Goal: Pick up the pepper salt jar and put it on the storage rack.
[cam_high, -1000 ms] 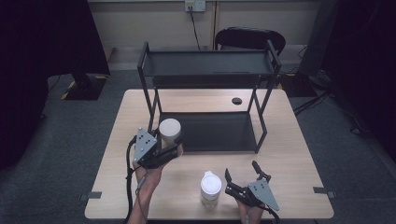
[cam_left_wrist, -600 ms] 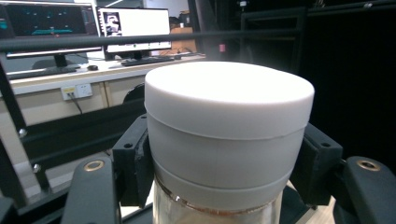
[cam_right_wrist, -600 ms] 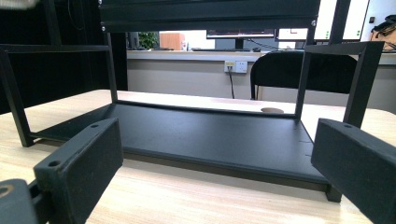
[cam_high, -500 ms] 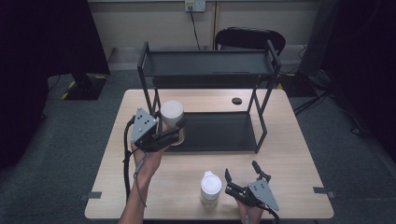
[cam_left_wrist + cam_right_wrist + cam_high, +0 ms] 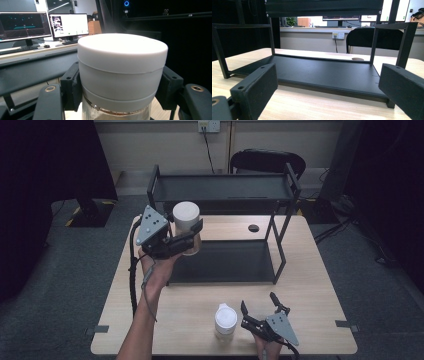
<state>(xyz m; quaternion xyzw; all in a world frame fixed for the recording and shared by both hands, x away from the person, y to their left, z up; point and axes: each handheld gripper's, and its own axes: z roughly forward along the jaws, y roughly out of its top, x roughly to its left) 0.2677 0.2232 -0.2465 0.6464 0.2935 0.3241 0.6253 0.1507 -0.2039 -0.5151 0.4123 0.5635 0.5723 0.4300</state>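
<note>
The jar [image 5: 186,227] has a broad white lid with a flat top and a clear body below it, with something pale inside. The left tongs [image 5: 192,236] pinch it from both sides, just under the lid, and hold it upright in the air, clear of the surface [image 5: 150,320], at the left front corner of the rack [image 5: 225,190] and about level with its upper shelf. In the left gripper view the lid [image 5: 122,60] takes up the middle, a black pad pressed to each side of the jar (the glass below is cut off by the bottom edge, so its base cannot be seen). How much the jar contains is hard to make out.

A second jar [image 5: 225,320], also white-lidded, stands on the surface near the front edge, just left of the right tongs [image 5: 259,310]. Those tongs are spread wide with nothing between them, low over the surface; the right hand is mostly cut off at the bottom of the high view. In the right gripper view the two jaws frame the rack's lower shelf [image 5: 324,72], which is bare.

A small dark disc [image 5: 253,227] lies on the surface behind the rack; what it is cannot be told.
</note>
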